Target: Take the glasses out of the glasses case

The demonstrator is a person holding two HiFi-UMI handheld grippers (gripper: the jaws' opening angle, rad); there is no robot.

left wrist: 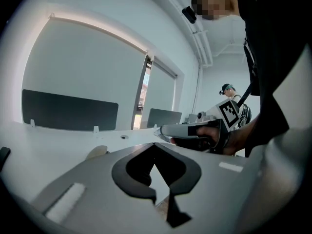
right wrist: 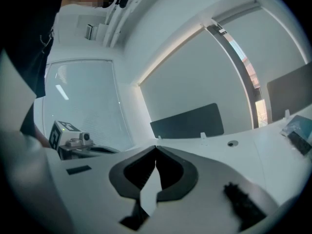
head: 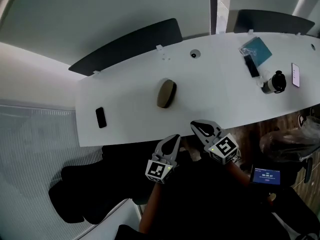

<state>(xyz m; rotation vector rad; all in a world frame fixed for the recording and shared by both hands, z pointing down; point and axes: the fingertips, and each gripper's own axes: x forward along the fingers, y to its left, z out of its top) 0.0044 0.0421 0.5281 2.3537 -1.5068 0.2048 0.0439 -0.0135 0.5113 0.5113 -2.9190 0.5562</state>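
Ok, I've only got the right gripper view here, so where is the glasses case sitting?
Observer: The brown oval glasses case lies on the white table, away from its edges.
Operator: Is the left gripper holding anything?
Observer: No. The left gripper has its fingers together with nothing between them.
Operator: Anything lying near the case?
Observer: A flat black rectangular object lies to the case's left in the head view, close to the table's near edge and apart from the case.
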